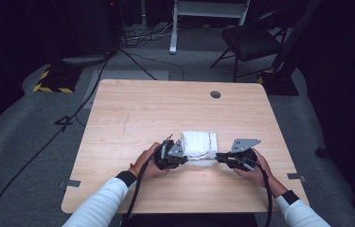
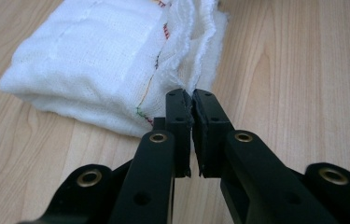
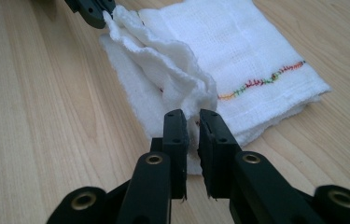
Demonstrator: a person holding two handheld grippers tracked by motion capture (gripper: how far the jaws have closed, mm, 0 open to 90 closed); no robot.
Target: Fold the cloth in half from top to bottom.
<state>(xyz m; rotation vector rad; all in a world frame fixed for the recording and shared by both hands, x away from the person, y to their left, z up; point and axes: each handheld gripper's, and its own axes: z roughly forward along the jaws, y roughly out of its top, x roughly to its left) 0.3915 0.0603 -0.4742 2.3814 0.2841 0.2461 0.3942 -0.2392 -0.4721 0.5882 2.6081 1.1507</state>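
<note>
A folded white cloth with a coloured stitched line lies on the wooden table, near the person's side. My left gripper is at the cloth's near left corner and my right gripper at its near right corner. In the left gripper view the jaws are pinched shut on the frayed edge of the cloth. The right gripper holds the ruffled top edge of the cloth between narrowly parted jaws. That edge stands up in a ridge running to the left gripper at the far end.
A round dark cable hole sits near the table's far edge. Beyond the table are a black folding chair, a white stand leg and cables across the grey carpet. The person's white sleeves enter from the bottom.
</note>
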